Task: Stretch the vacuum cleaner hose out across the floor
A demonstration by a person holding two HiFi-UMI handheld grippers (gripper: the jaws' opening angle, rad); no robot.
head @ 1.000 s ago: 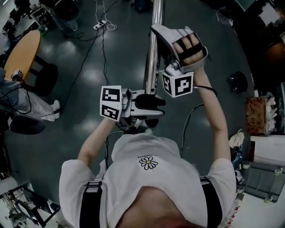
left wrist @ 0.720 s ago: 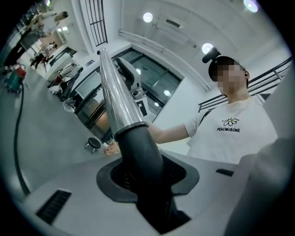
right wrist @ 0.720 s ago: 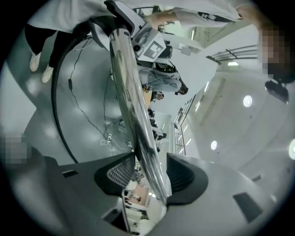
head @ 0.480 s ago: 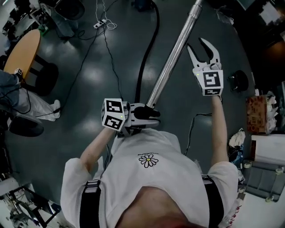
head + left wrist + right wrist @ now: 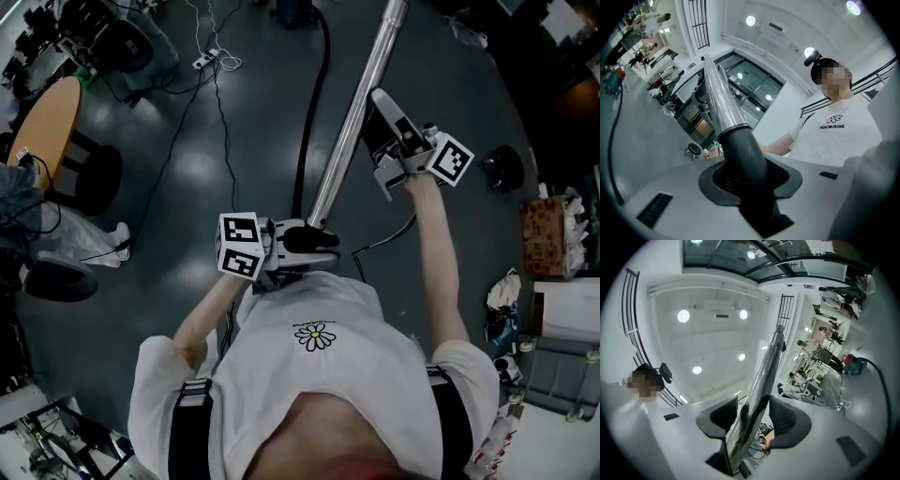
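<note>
Open grey floor spreads left of the black vacuum hose, which runs away beside the metal tube. A box crowds the right edge. The left gripper has just been closing its fingers, and they clamp the dark handle bend. The right gripper, clear of the tube earlier, now straddles it with fingers open.

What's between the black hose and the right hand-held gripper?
The metal tube, seen in the head view beside the black hose; the right gripper view shows it between the open jaws of the right hand-held gripper.
</note>
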